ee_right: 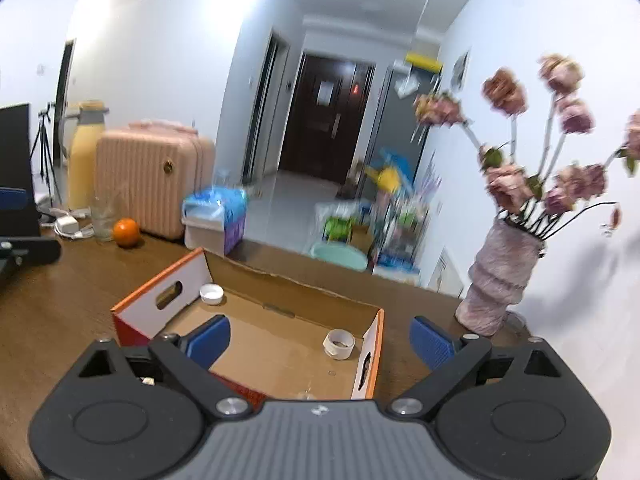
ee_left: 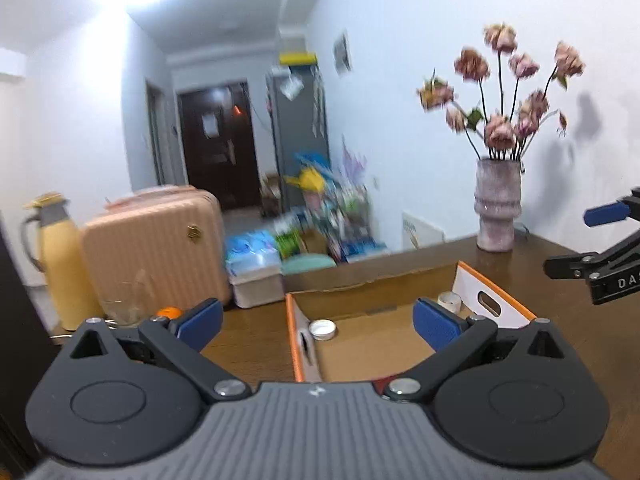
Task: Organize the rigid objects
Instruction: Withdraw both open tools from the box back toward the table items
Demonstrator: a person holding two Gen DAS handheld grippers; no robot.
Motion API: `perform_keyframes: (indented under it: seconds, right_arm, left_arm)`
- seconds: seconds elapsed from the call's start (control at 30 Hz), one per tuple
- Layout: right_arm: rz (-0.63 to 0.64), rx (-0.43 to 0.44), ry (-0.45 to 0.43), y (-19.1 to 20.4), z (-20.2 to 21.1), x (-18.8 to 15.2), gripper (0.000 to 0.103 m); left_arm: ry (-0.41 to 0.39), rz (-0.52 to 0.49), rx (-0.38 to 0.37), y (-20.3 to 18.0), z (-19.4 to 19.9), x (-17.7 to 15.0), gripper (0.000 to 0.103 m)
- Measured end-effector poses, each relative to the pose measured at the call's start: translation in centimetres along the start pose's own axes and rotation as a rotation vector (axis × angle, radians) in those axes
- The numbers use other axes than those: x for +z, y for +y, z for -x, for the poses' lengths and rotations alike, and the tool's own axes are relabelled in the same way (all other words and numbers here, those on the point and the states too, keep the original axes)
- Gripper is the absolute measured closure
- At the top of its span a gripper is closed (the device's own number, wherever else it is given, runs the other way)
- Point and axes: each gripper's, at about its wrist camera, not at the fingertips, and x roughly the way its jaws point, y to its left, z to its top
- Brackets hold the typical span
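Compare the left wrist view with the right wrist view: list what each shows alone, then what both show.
Only the left wrist view: the right gripper, open and empty, at its right edge.

Only the right wrist view: a black tripod, a white charger and its cable.

Both: the open cardboard box with orange-edged end flaps, holding a white bottle cap and a white tape roll; the pink ribbed vase of dried roses; the pink suitcase; the orange fruit.

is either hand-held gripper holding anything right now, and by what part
Nothing is held. The left hand-held gripper and the right hand-held gripper are both open, empty, above the cardboard box.
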Motion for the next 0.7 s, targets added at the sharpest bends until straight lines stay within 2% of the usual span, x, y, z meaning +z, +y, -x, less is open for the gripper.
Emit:
perform_keyframes:
  seconds: [0.1, 0.27, 0.4, 0.47, 0.57, 0.7]
  right_arm:
    - [-0.054, 0.003, -0.081, 0.7, 3.2, -3.4, 0.003]
    - [-0.176, 0.046, -0.108, 2.7, 7.8, -8.5, 0.002]
    - [-0.3, 0.09, -0.164, 4.2, 11.7, -11.9, 0.0]
    - [-0.303, 0.085, -0.194, 5.4, 13.4, -13.6, 0.0]
    - [-0.234, 0.029, -0.221, 7.6, 16.0, -16.2, 0.0]
    - [-0.219, 0.016, -0.206, 9.2, 18.8, -18.0, 0.0]
  left_arm:
    - [-0.045, 0.037, -0.008, 0.1, 3.8, -2.8, 0.0]
    - [-0.096, 0.065, 0.001, 0.1, 9.1, -7.6, 0.0]
    - [-0.1, 0.065, 0.021, -0.2, 12.6, -10.8, 0.0]
    - [-0.106, 0.068, 0.008, 0.0, 14.3, -11.9, 0.0]
    - [-0.148, 0.059, 0.019, 0.1, 16.5, -12.5, 0.0]
    - [-0.158, 0.095, 0.023, 0.4, 17.7, -12.4, 0.0]
